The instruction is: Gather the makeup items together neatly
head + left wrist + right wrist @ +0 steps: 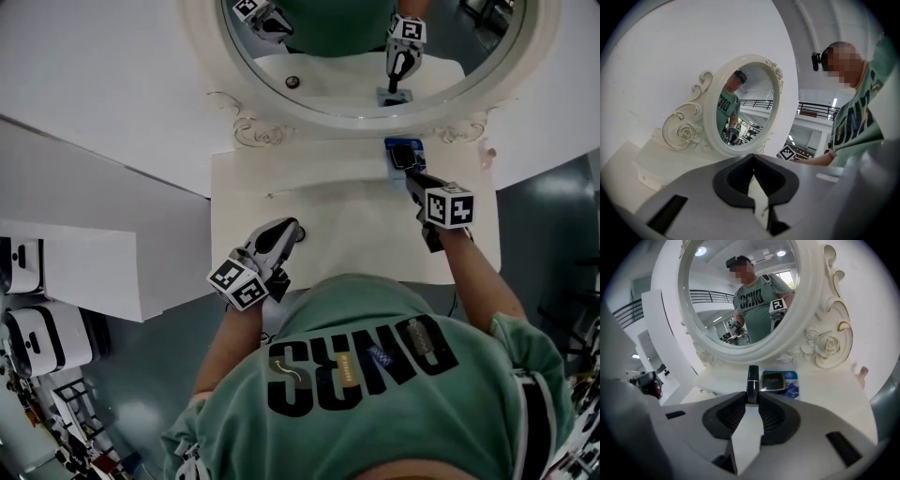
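My right gripper [752,398] is shut on a black lipstick tube [752,379] with a gold band, which stands up between its pads. Just beyond it, at the foot of the mirror, a black compact [773,380] lies on a blue packet [793,386]. From the head view the right gripper [407,174] reaches over the cream vanity top [347,234] to that blue packet [403,148]. My left gripper [296,231] is at the table's front left, shut with nothing between its pads [740,176]. It points level toward the oval mirror [745,103].
The ornate oval mirror [356,56] stands along the back of the vanity top and reflects both grippers. A small pink item [861,373] lies at the table's right edge. White walls and a white panel [103,272] flank the table on the left.
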The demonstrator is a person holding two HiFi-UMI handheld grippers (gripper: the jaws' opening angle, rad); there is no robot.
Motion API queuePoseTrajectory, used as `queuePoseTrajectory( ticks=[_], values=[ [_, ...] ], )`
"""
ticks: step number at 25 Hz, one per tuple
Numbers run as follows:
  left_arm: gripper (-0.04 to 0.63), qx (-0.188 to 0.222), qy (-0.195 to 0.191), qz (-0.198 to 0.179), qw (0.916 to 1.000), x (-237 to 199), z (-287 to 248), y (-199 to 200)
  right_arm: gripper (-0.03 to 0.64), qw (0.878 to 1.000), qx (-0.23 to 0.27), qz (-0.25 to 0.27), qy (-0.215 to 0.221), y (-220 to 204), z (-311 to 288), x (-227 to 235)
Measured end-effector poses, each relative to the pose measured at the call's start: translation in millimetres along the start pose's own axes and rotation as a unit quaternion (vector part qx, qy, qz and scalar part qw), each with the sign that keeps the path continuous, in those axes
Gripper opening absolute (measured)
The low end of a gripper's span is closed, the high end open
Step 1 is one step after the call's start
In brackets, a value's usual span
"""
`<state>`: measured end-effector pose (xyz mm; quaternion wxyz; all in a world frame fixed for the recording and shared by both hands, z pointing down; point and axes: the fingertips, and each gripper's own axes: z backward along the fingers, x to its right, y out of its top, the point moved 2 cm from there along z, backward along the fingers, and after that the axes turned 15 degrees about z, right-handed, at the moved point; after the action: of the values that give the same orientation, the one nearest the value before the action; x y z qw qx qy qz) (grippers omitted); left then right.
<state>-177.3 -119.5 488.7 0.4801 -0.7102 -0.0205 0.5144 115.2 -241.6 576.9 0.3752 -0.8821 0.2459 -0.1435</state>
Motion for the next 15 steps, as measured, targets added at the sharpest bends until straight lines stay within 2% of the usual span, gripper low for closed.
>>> queuePoseTrajectory(
  ticks=[3, 7, 10, 15],
  values=[
    [0.009, -0.019, -0.018, 0.0, 0.9997, -11, 21, 3, 0.078, 0.999, -0.014, -0.03, 0.031, -21, -13, -67],
    [0.009, -0.046, -0.029, -0.001, 0.9985, -26, 48, 4, 0.078, 0.995, -0.062, -0.054, 0.052, -70, -50, -143],
    [0.009, -0.053, -0.025, 0.008, 0.9982, -37, 69, 3, 0.078, 0.991, -0.09, -0.08, 0.051, -100, -73, -179],
    [0.009, -0.061, -0.013, 0.029, 0.9976, -57, 97, -10, 0.078, 0.989, -0.113, -0.089, 0.033, -126, -99, -213]
  ],
)
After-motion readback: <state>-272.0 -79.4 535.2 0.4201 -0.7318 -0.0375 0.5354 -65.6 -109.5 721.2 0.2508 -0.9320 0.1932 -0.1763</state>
